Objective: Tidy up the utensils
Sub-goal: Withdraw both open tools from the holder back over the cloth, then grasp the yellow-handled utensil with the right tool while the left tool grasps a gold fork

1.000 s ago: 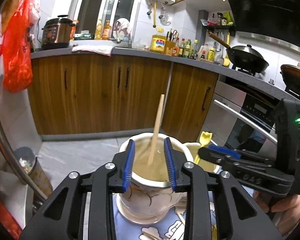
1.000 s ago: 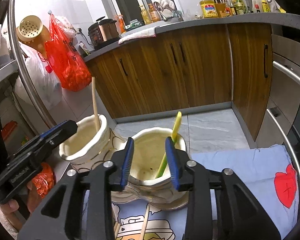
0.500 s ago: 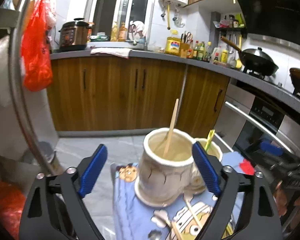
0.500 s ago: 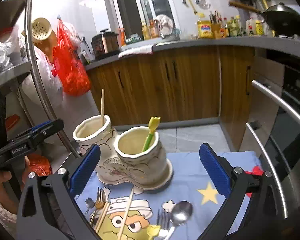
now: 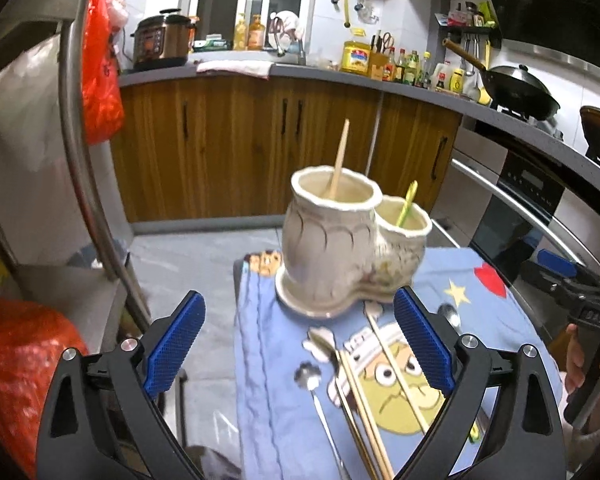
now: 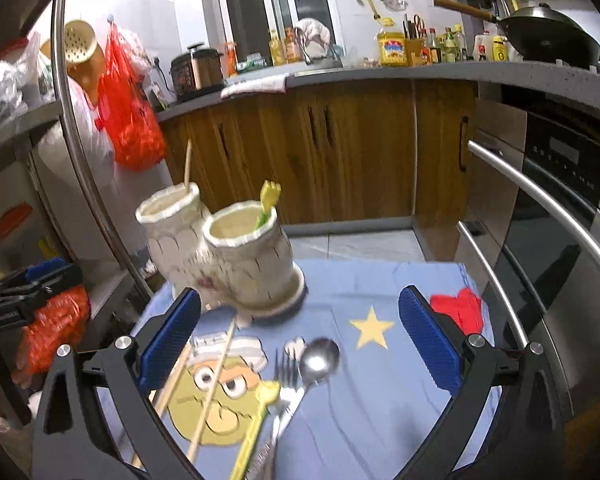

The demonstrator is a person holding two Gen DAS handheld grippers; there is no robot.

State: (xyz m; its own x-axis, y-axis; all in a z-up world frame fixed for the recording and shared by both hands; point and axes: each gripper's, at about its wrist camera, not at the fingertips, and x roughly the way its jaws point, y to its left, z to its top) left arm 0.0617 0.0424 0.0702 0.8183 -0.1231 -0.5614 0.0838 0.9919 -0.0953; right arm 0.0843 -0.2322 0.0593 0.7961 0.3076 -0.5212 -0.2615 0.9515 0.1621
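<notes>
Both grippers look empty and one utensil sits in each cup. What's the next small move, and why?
Probably lower the right gripper onto the spoon lying on the blue cloth and close on it. Both sets of jaws stand wide with nothing between them, and the two-cup ceramic holder holds only a chopstick and a yellow-green fork.

Dim warm indoor light, fisheye-bent edges, dark corners, slight motion blur
</notes>
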